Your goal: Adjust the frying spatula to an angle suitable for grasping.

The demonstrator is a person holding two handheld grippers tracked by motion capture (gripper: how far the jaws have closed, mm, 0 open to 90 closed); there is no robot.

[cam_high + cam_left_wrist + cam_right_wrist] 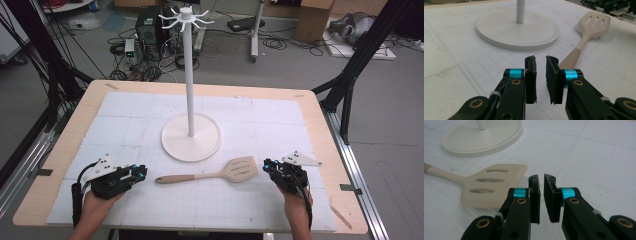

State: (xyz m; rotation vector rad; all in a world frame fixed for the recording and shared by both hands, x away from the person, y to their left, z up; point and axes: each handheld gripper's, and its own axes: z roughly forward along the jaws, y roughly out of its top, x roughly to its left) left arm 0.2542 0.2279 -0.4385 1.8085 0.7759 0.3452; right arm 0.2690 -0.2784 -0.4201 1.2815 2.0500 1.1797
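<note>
Light was bright and even across the white mat point(280, 195), seemingly from overhead, with only soft, short shadows: a faint one hugged the stand's round base point(190, 137) and another lay under the spatula point(215, 173). No harsh glare showed, though the mat looked slightly washed out. The high view was somewhat soft and low in detail, and the floor beyond the table was dimmer. In the left gripper view the left gripper point(540, 65) was sharp while the far spatula blade point(595, 23) blurred. In the right gripper view the right gripper point(541, 182) was crisp and the stand base point(482, 138) softened, with lines bowing near the edges
</note>
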